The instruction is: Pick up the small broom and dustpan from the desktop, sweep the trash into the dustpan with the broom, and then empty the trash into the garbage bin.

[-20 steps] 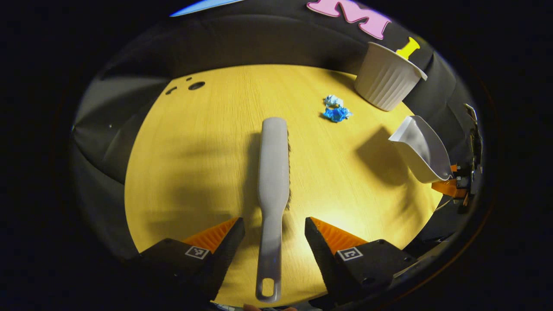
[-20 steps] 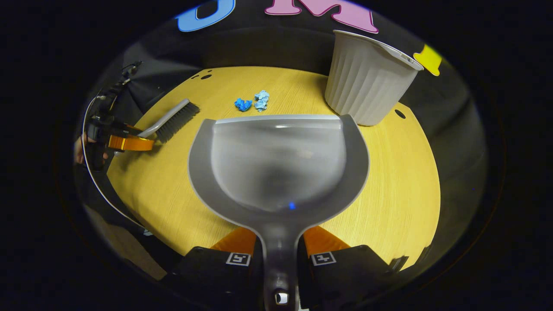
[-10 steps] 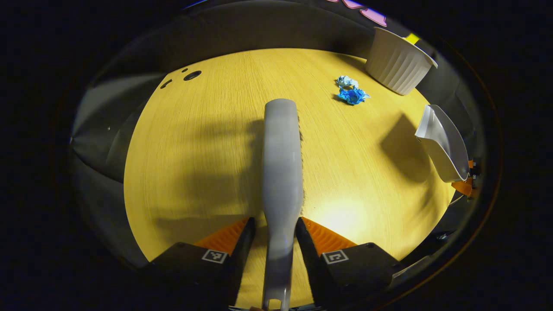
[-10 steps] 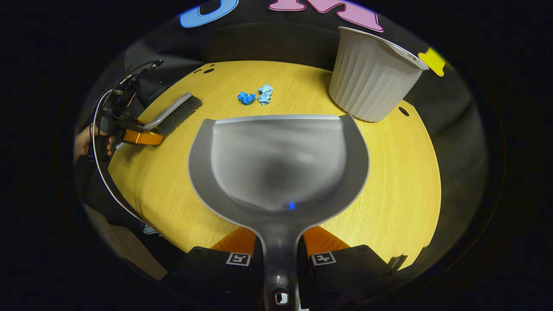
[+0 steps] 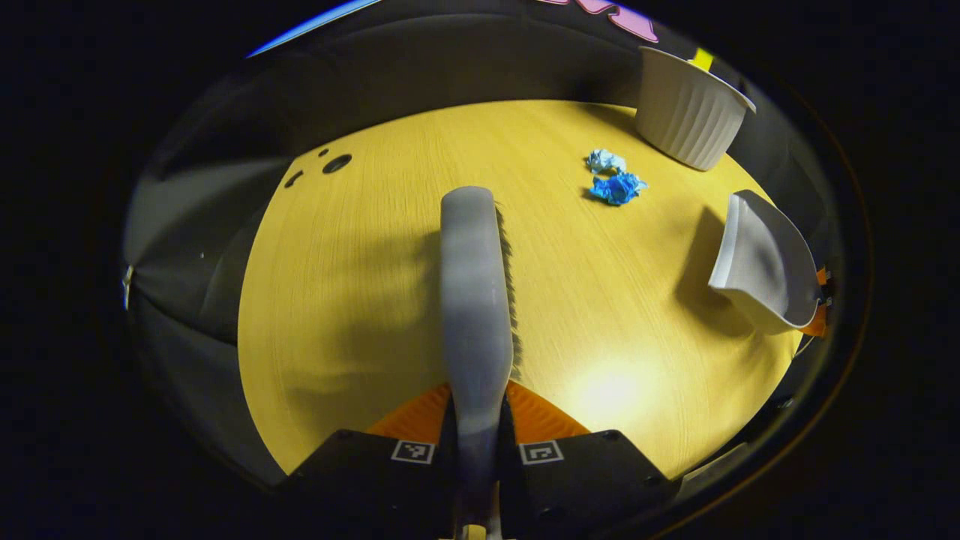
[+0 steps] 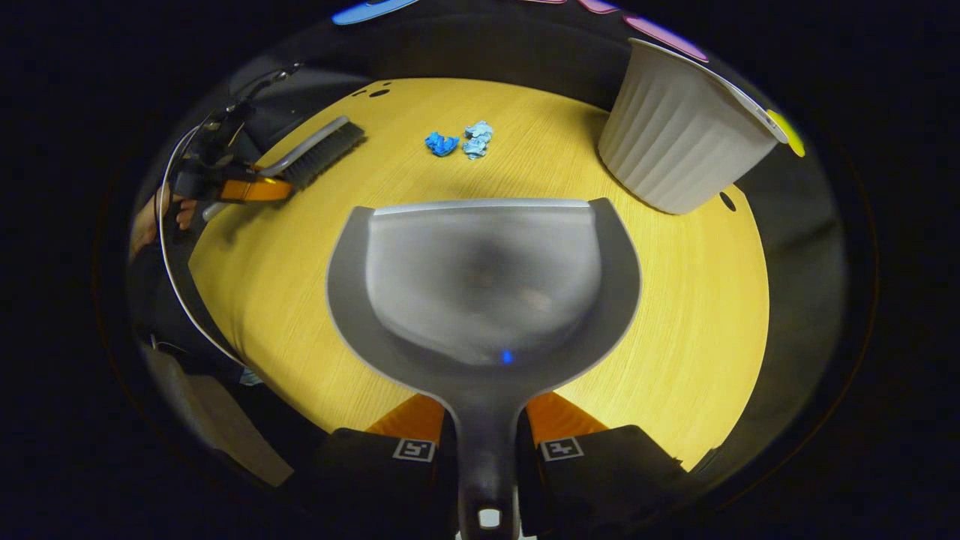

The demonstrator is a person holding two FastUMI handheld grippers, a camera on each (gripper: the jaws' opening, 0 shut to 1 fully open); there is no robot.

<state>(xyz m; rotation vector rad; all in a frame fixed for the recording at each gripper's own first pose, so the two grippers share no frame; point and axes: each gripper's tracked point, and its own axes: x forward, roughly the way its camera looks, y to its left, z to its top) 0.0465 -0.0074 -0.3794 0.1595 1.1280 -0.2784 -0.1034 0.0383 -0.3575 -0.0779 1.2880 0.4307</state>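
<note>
Trash: two crumpled blue paper scraps lie just beside the ribbed white plastic bin.
Broom: your left gripper clamps the grey plastic brush by its handle, ready to sweep.
Dustpan: your right gripper pinches the grey plastic dustpan by its handle, mouth facing the bin.
Writing: none legible.

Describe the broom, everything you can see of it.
The broom is small, with a smooth grey, plastic-looking back and handle and a row of dark bristles along one side. The left gripper is shut on its narrow handle, both fingers pressing it. In the right gripper view it lies low and roughly level over the yellow wooden desktop, bristles toward the surface; whether they touch it cannot be told.
</note>
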